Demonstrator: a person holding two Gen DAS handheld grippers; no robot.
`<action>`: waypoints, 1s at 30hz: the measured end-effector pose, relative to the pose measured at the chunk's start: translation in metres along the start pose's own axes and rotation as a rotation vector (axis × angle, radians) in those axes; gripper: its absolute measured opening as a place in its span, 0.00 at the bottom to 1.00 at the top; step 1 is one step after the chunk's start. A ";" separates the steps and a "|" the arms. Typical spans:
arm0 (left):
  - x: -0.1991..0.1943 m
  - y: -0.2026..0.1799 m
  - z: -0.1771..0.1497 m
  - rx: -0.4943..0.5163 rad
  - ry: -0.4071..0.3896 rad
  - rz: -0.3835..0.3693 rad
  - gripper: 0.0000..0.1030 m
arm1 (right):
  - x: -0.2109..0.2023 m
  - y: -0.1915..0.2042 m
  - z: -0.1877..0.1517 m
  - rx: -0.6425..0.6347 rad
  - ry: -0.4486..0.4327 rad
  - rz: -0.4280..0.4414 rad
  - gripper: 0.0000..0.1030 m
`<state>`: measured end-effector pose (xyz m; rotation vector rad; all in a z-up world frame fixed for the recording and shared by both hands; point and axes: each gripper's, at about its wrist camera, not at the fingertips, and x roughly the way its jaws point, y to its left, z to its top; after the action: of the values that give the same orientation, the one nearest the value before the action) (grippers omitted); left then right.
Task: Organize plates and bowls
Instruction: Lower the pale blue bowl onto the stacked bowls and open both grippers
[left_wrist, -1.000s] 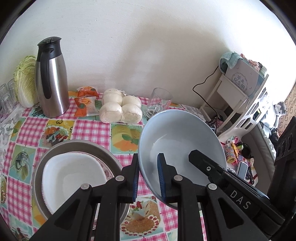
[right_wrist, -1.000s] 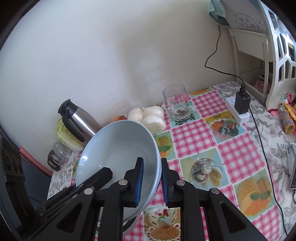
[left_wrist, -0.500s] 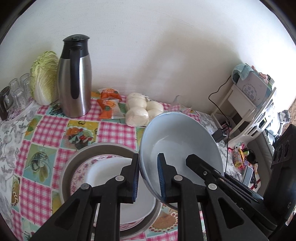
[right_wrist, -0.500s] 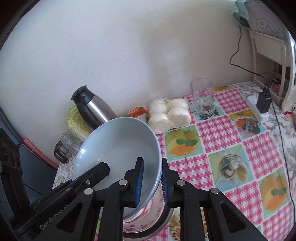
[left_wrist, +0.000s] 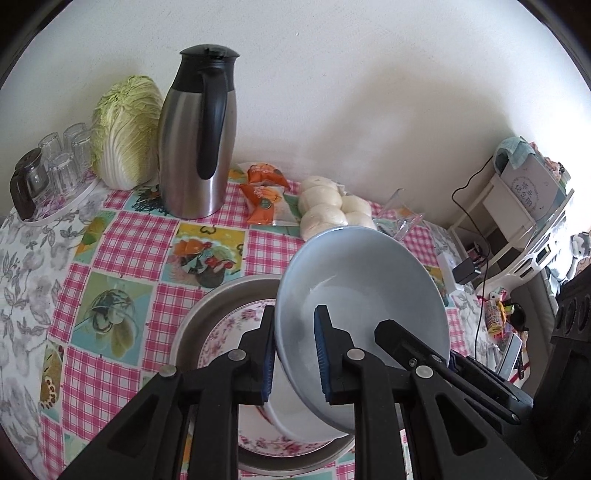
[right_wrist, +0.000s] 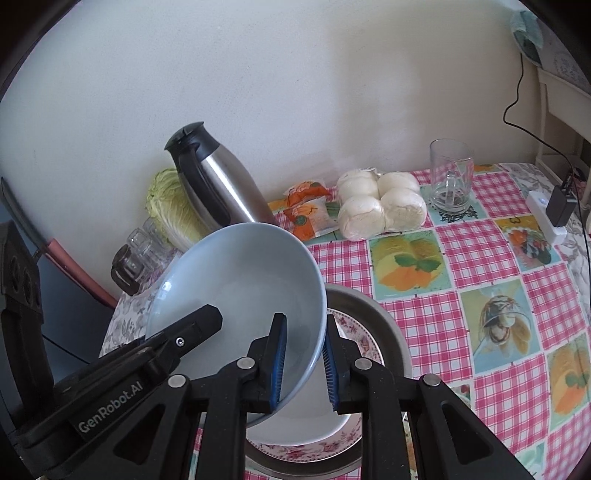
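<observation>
Pale blue glazed ceramic, the bowl (left_wrist: 360, 295) hangs tilted in the air above the stack at the near edge of the counter (left_wrist: 122, 251), gripped from both sides: the left gripper (left_wrist: 293, 354) has its fingers closed on the rim at about 7 o'clock in its own view, and the right gripper (right_wrist: 303, 365) pinches the opposite rim, one pad inside and one outside. Beneath sit a white dish (right_wrist: 306, 432), a floral plate (left_wrist: 236, 325) and a grey metal basin (left_wrist: 207, 306), nested. To set it down well, I would level the bowl first, centre it over the white dish, lower both hands together, and release only once it rests. The steel flask (left_wrist: 197, 144) stands well clear at 11 o'clock.
</observation>
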<state>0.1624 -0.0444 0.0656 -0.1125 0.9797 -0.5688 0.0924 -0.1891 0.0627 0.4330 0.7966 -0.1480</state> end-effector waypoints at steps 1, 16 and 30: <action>0.001 0.002 0.000 -0.002 0.007 0.002 0.19 | 0.002 0.002 -0.001 -0.005 0.008 -0.005 0.21; 0.023 0.003 -0.007 0.094 0.088 0.070 0.20 | 0.029 0.001 -0.009 -0.025 0.121 -0.043 0.21; 0.034 -0.002 -0.010 0.139 0.122 0.124 0.20 | 0.037 -0.004 -0.012 -0.046 0.166 -0.051 0.22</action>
<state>0.1682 -0.0619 0.0353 0.1072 1.0544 -0.5325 0.1091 -0.1862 0.0281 0.3848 0.9732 -0.1422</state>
